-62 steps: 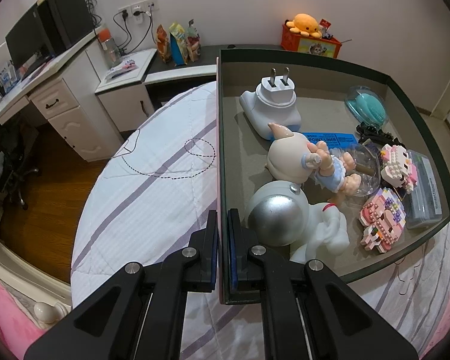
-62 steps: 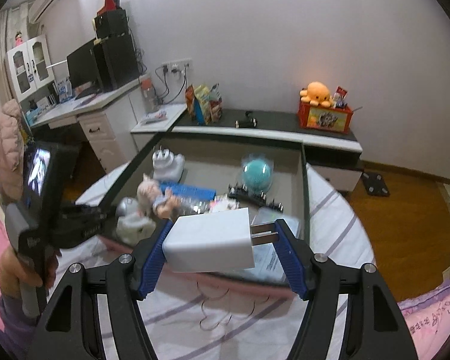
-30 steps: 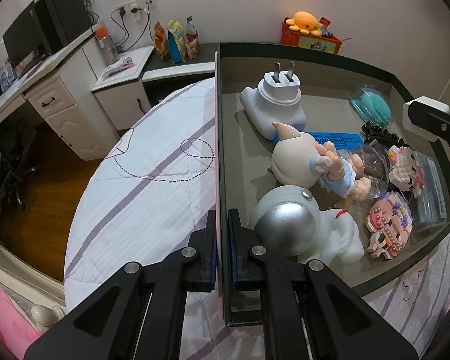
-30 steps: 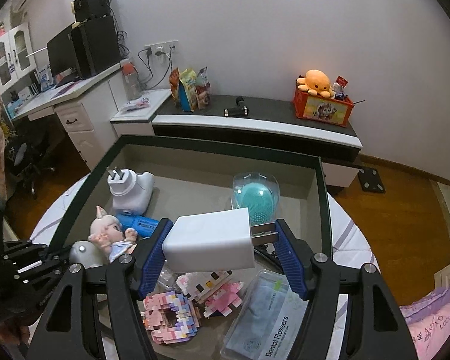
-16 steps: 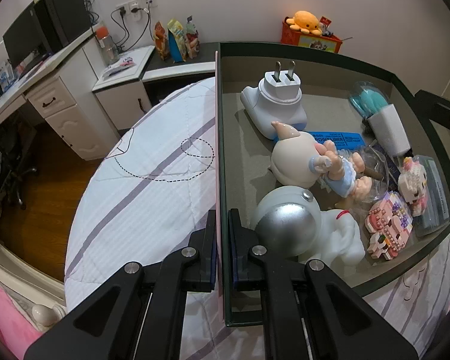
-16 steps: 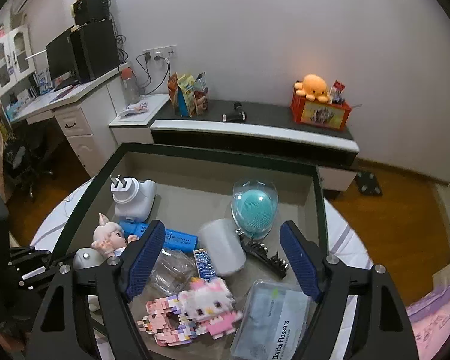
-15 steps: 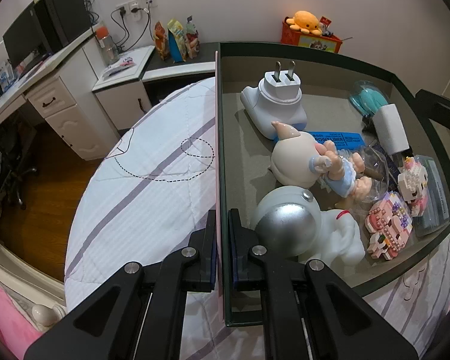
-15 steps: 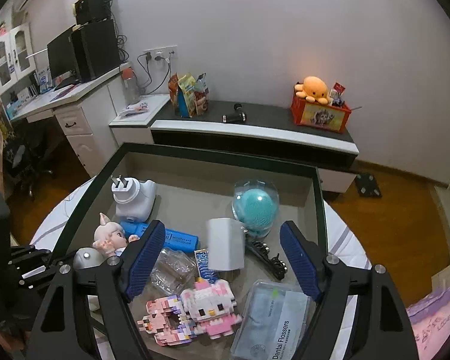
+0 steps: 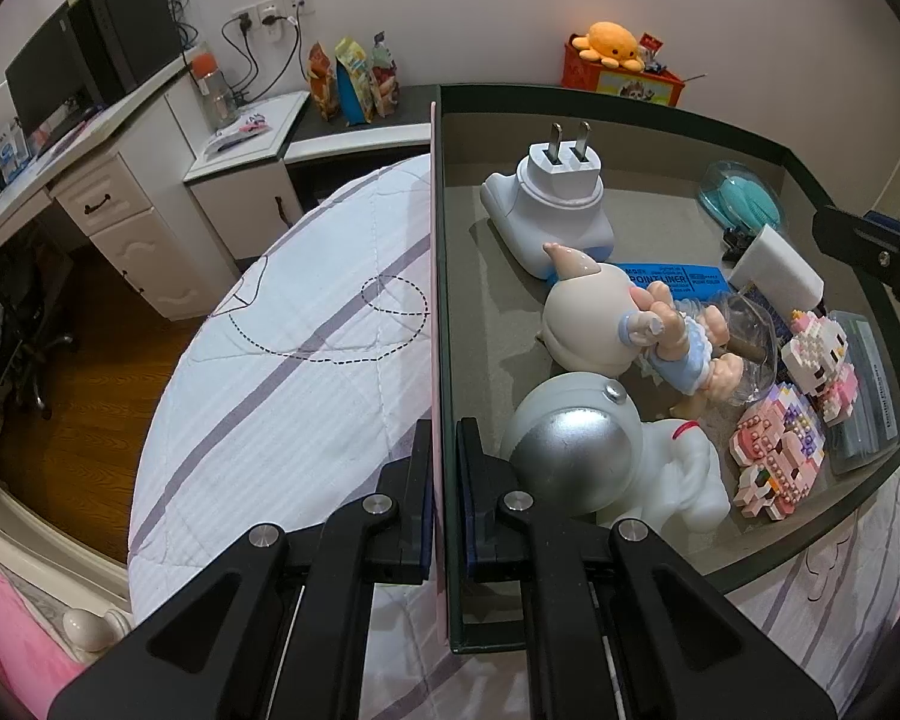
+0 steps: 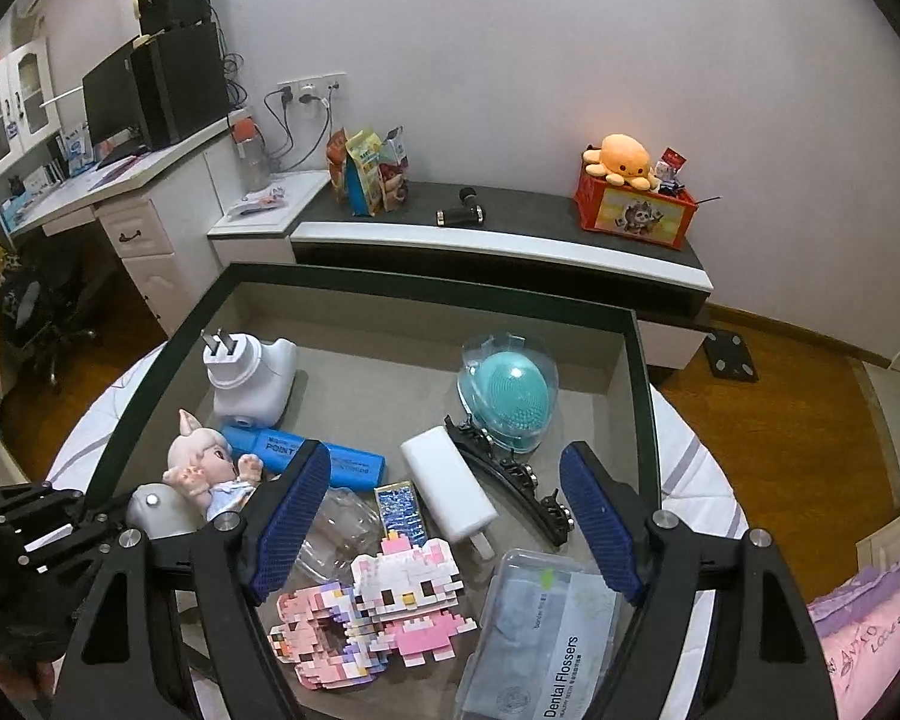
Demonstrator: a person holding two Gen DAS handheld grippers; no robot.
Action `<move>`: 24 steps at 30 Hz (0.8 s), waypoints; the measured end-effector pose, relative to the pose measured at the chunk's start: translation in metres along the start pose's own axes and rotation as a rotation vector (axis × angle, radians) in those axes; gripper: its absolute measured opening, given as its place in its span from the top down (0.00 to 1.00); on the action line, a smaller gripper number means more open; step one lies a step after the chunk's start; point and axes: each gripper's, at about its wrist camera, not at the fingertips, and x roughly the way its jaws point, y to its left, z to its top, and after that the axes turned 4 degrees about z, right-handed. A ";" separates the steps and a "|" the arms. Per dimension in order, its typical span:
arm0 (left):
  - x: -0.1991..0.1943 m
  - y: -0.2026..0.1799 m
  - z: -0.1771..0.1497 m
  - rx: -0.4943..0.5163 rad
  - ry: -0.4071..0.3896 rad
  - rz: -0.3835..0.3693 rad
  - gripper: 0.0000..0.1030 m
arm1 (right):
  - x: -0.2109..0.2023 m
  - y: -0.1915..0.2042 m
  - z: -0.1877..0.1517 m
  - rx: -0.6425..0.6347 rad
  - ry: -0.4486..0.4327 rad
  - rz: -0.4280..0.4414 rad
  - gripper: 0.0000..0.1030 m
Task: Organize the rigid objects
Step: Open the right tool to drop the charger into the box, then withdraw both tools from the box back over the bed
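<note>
Tilting down: left tool [image 9: 444, 456] clamped on box wall [image 9: 437, 276], right tool [image 10: 444, 516] spread above charger [image 10: 447, 489].

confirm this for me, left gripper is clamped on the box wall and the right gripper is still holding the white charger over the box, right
Not quite. The right gripper is open and empty; the white charger lies in the box, as the right wrist view shows. The left gripper does clamp the box wall.

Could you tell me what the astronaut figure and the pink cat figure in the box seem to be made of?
The astronaut figure looks like smooth, glossy white plastic with a mirror-like silver visor that catches the room light. The pink cat figure seems built from tiny plastic bricks: its stepped, pixel-like edges show it.
</note>
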 end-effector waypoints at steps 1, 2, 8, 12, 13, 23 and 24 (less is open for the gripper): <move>0.000 0.000 0.000 0.000 0.000 0.001 0.94 | 0.001 0.000 0.000 -0.003 0.002 -0.004 0.22; 0.000 0.000 0.000 0.000 0.000 0.001 0.94 | 0.001 0.000 -0.001 -0.004 0.003 -0.005 0.22; 0.000 0.002 -0.002 -0.020 0.012 -0.001 0.93 | -0.003 -0.001 -0.003 0.005 0.002 0.007 0.22; -0.004 0.002 -0.005 -0.031 0.012 0.003 0.89 | -0.010 -0.003 -0.003 0.021 -0.004 0.015 0.22; -0.006 0.001 -0.006 -0.035 0.011 0.008 0.87 | -0.011 -0.003 -0.004 0.022 -0.004 0.014 0.22; -0.059 0.006 -0.014 -0.058 -0.128 0.031 0.26 | -0.054 -0.003 -0.014 0.028 -0.060 0.007 0.22; -0.068 0.003 -0.017 -0.051 -0.145 0.043 0.26 | -0.060 -0.003 -0.016 0.026 -0.069 0.008 0.22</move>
